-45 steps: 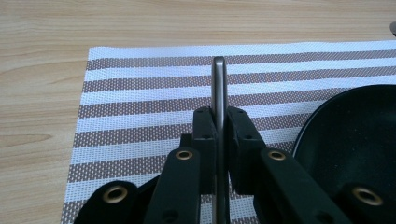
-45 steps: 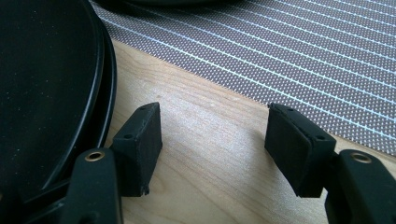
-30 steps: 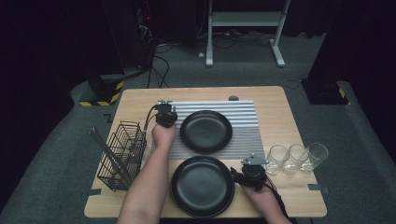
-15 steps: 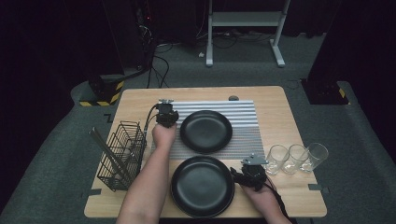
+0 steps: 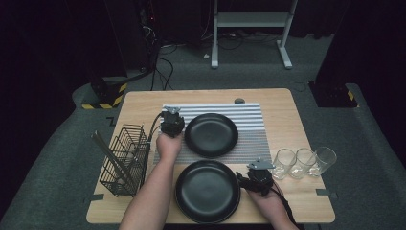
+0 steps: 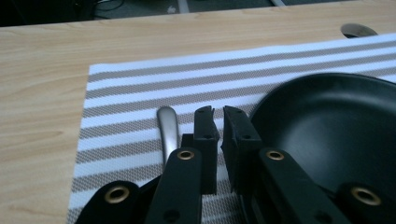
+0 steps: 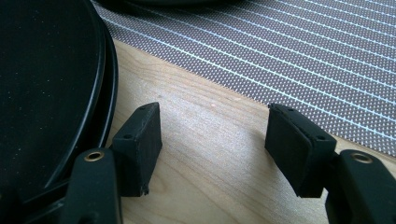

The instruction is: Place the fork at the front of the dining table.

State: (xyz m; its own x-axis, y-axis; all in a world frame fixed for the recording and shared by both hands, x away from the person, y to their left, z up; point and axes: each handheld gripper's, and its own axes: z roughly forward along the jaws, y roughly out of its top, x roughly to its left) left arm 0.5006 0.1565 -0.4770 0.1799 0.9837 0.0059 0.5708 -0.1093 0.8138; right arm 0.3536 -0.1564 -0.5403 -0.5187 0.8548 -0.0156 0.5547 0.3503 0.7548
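Dark floor and cables surround a wooden worktop [image 5: 287, 120] carrying a striped mat [image 5: 253, 124]. At the near edge lies a black plate [image 5: 207, 190]; just right of it the right gripper [image 5: 249, 179] sits low over bare wood, its fingers [image 7: 140, 135] spread wide and holding nothing, the plate's rim [image 7: 105, 84] just beside the left one. Three glasses [image 5: 304, 162] stand in a row toward the right edge. A wire rack [image 5: 122, 160] stands at the left edge. Farther back, a second plate [image 5: 211, 135] rests on the mat. At the mat's left edge the left gripper [image 5: 171, 118] has its fingers [image 6: 205, 135] nearly closed with a narrow gap and nothing between them. A metal handle [image 6: 168, 133] lies on the mat just beside them, between the mat's left edge and the far plate [image 6: 336, 126].
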